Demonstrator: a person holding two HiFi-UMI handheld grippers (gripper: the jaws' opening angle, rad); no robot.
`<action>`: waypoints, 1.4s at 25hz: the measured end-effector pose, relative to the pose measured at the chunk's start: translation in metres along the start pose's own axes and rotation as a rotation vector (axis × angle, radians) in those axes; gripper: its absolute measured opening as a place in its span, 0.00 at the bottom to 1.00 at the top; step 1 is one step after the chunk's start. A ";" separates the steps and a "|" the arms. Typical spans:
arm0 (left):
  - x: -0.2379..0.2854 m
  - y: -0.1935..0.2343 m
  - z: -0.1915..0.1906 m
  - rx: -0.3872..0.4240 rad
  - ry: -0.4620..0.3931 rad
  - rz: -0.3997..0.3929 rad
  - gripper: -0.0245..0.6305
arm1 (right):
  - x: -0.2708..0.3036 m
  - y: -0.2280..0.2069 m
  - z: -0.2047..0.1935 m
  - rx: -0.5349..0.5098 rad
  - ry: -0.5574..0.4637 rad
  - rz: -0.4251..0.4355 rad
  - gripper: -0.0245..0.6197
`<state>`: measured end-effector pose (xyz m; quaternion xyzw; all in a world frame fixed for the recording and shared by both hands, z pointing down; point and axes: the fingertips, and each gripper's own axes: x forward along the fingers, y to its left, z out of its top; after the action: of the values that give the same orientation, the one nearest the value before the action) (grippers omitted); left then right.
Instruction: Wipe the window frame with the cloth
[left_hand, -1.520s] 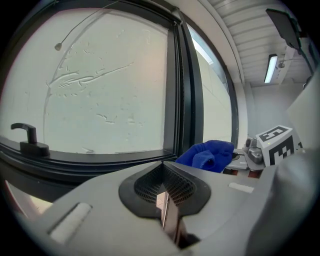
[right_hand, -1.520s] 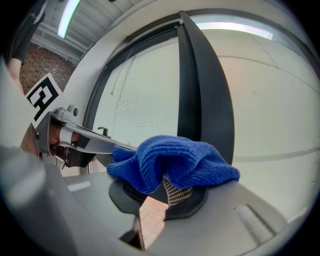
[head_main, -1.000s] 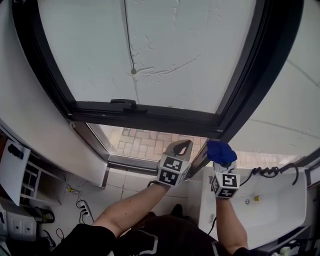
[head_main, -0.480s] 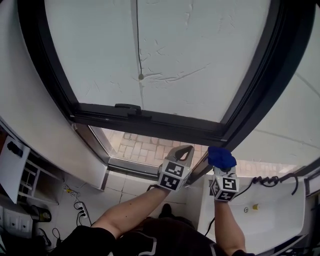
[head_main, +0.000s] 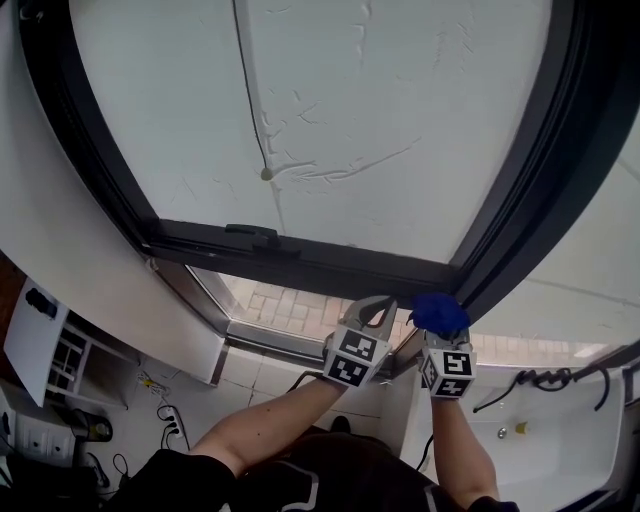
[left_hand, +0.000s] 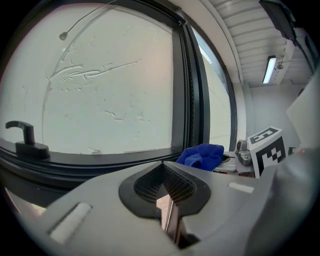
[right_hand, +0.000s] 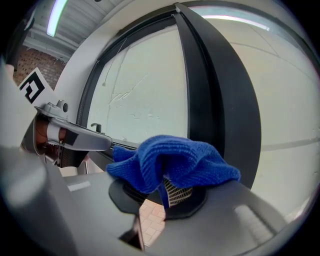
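The black window frame (head_main: 300, 262) runs along the sash's lower rail and up its right side (head_main: 530, 190). My right gripper (head_main: 437, 330) is shut on a bunched blue cloth (head_main: 438, 311), held up against the frame's lower right corner. In the right gripper view the cloth (right_hand: 172, 162) drapes over the jaws, with the dark frame upright (right_hand: 220, 105) just beyond. My left gripper (head_main: 374, 314) is shut and holds nothing, close beside the right one under the lower rail. The left gripper view shows the cloth (left_hand: 202, 154) to its right and the frame upright (left_hand: 192, 95).
A black handle (head_main: 250, 232) sits on the lower rail. A thin cord with a bead (head_main: 266, 174) hangs across the pane. Brick paving (head_main: 285, 302) shows through the gap below. A white basin (head_main: 545, 445) with a dark cable lies lower right; shelves (head_main: 45, 355) stand lower left.
Both grippers have risen a little toward the frame's lower right corner, and the cloth now sits against it. The head view has shifted slightly.
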<state>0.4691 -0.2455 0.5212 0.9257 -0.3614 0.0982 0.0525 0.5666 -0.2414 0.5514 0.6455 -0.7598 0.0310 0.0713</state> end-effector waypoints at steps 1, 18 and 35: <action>0.002 0.002 -0.001 -0.005 0.003 -0.001 0.03 | 0.003 -0.001 -0.001 0.005 0.004 0.000 0.13; 0.008 0.019 -0.005 0.000 0.029 -0.006 0.03 | 0.015 0.014 0.001 -0.068 0.015 -0.009 0.12; -0.042 0.082 -0.019 -0.067 0.031 0.184 0.03 | 0.050 0.107 0.014 -0.164 0.016 0.134 0.12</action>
<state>0.3806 -0.2749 0.5324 0.8847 -0.4471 0.1046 0.0800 0.4519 -0.2746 0.5494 0.5851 -0.8006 -0.0213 0.1278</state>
